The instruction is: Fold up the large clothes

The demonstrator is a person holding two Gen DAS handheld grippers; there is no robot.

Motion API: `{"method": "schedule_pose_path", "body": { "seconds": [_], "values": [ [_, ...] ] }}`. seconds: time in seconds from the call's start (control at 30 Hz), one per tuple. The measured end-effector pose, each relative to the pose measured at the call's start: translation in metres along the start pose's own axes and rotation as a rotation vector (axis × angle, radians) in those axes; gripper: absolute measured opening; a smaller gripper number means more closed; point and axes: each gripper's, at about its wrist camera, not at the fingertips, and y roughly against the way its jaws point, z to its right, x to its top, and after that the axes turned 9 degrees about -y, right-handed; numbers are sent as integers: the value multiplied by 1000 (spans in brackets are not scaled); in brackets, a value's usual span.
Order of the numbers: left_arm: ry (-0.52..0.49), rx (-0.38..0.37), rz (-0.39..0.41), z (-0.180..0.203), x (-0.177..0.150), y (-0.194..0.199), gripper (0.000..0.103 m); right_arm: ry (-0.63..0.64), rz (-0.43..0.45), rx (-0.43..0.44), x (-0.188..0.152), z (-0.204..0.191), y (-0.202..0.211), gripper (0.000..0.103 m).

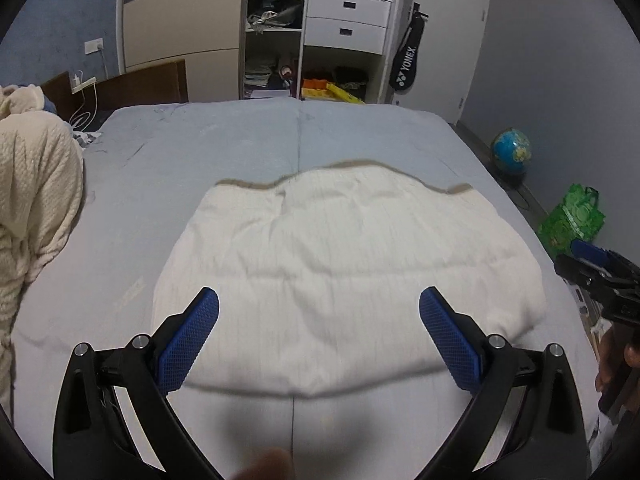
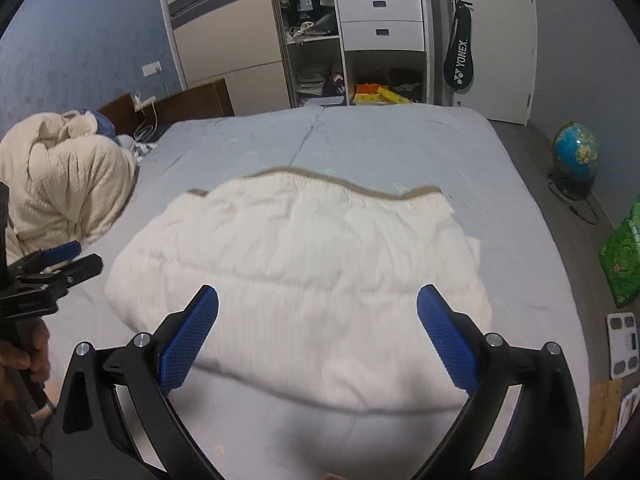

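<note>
A folded cream garment [image 1: 340,264] with a tan far hem lies flat on the pale blue bed [image 1: 200,136]; the right wrist view shows the same garment [image 2: 304,264]. My left gripper [image 1: 319,312] hovers above its near edge, jaws wide apart, nothing between the blue pads. My right gripper [image 2: 317,312] hangs over the near edge too, open and empty. Each gripper appears at the other view's edge: the right gripper [image 1: 600,276] held by a hand, the left gripper [image 2: 52,268] likewise.
A heaped cream blanket [image 2: 64,184] sits at the bed's left side. Beyond the bed stand an open wardrobe [image 1: 312,32] and a hanging racket bag [image 1: 406,60]. On the floor at right are a globe [image 2: 576,152], a green bag [image 1: 572,220] and a white scale [image 2: 622,344].
</note>
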Motion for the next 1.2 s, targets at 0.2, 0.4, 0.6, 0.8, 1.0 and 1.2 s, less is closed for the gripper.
{"method": "schedule_pose_path", "body": {
  "seconds": [0.2, 0.4, 0.6, 0.8, 1.0, 1.2],
  "values": [
    [5, 9, -32, 3, -43, 18, 97, -11, 5, -34, -33, 3, 29, 95],
    [27, 15, -50, 3, -82, 31, 97, -38, 11, -64, -70, 4, 51, 95],
    [2, 9, -8, 8, -99, 44, 97, -11, 20, -112, -104, 1, 65, 95],
    [-32, 34, 17, 10, -119, 46, 97, 7, 72, -138, -126, 4, 76, 95],
    [-54, 30, 33, 15, -122, 47, 97, 42, 116, -150, -142, 0, 82, 95],
    [-74, 37, 17, 21, -124, 44, 97, 47, 100, -151, -146, 1, 81, 95]
  ]
}}
